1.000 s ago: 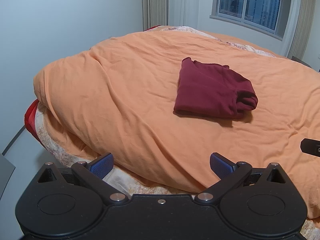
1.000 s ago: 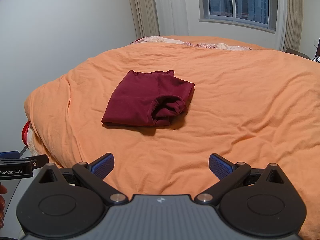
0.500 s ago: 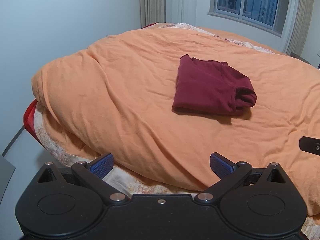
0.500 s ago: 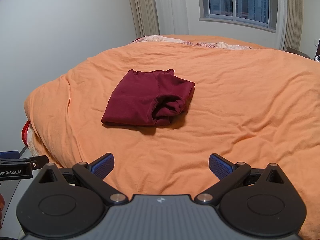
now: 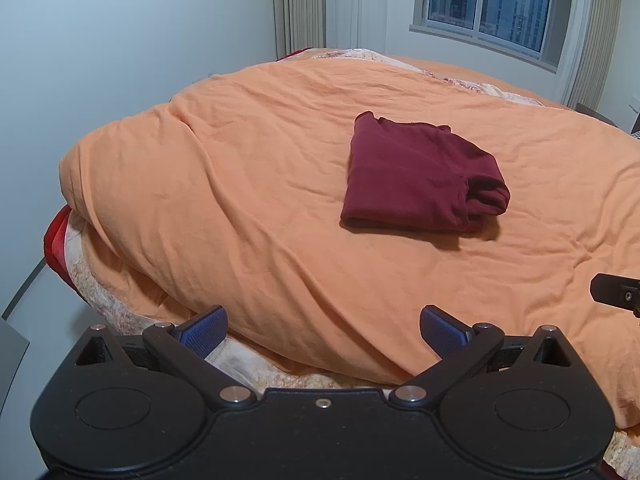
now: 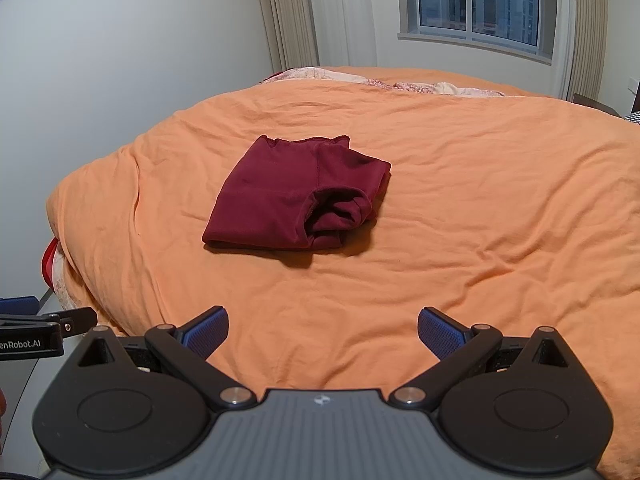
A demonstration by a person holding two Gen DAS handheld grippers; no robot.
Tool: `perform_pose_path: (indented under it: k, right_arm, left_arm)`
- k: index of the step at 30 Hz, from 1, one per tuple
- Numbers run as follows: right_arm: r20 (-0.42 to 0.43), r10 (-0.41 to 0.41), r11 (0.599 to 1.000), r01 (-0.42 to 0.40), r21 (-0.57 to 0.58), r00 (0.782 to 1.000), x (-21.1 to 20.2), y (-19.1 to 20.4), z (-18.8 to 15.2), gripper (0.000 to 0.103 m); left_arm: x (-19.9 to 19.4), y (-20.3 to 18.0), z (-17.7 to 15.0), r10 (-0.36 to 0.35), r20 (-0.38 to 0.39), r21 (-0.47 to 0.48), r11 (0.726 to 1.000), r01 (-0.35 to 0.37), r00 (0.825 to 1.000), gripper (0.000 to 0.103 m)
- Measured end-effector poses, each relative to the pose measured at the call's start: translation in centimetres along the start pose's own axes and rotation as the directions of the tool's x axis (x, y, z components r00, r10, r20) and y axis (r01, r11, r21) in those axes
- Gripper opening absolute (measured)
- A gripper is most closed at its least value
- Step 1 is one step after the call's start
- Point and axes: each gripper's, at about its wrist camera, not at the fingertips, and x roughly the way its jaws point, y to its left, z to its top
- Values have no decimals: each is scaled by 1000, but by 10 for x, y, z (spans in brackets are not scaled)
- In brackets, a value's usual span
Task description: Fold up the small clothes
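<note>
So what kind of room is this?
Most likely a bedroom: a bed under a rumpled orange cotton duvet, a glass window with beige pleated curtains, and a folded maroon fabric garment on the duvet.

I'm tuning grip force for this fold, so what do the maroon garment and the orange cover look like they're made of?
The maroon garment looks like soft matte knit, perhaps fleece: no sheen, rounded folds, a thick rolled cuff. The orange cover looks like thin matte woven cotton over padding, judging by its fine, shallow wrinkles. The exact fibres can't be told.
</note>
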Motion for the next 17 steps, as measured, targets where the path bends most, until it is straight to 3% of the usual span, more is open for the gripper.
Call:
perform_pose_path:
  k: [17]
  right_arm:
    - [-21,-32,1000,32,0,999,9,10,5,103]
  left_arm:
    - [15,9,7,-36,-8,4,999,36,999,102]
